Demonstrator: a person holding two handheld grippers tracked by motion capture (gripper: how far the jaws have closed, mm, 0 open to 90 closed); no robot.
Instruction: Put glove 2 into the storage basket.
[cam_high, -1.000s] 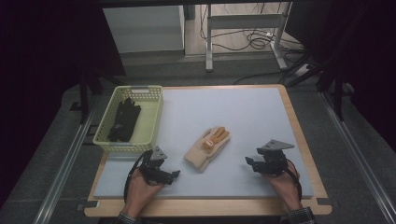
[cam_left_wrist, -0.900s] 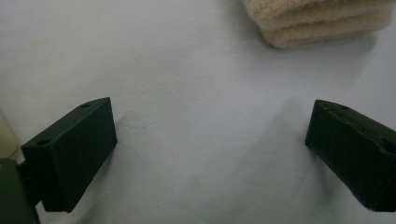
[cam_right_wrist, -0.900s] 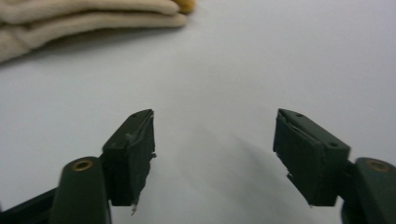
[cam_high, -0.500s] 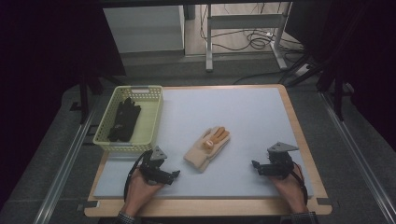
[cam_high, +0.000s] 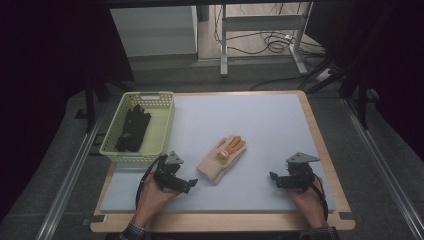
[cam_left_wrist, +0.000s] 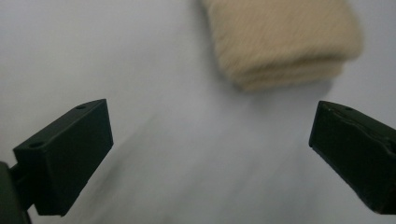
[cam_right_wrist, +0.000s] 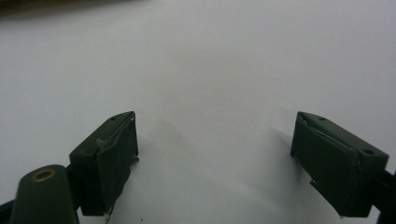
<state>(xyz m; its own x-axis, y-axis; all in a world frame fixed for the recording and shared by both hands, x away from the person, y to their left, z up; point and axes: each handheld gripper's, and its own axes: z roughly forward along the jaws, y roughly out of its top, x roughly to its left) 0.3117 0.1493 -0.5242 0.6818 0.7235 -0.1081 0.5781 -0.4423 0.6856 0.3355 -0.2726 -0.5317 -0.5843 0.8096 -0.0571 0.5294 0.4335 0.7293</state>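
A tan knit glove (cam_high: 222, 159) with orange fingertips lies flat in the middle of the pale blue mat (cam_high: 260, 120). My left gripper (cam_high: 187, 184) is just left of the glove's cuff, jaws wide apart and open. In the left gripper view the folded cuff (cam_left_wrist: 280, 42) lies ahead of the left gripper (cam_left_wrist: 210, 158), apart from its jaws. My right gripper (cam_high: 274, 179) rests near the mat's front right. Its jaws have just been opening and nothing is between them. In the right gripper view the right gripper (cam_right_wrist: 215, 158) is over bare mat.
A yellow-green basket (cam_high: 111, 145) stands at the mat's left edge with a pair of black gloves (cam_high: 132, 127) inside. The mat lies on a wooden board (cam_high: 320, 145). Beyond the far edge are table legs and cables on the floor.
My left gripper has lifted slightly and edged toward the glove. My right gripper has slid a little toward the near edge. The glove and basket have not moved.
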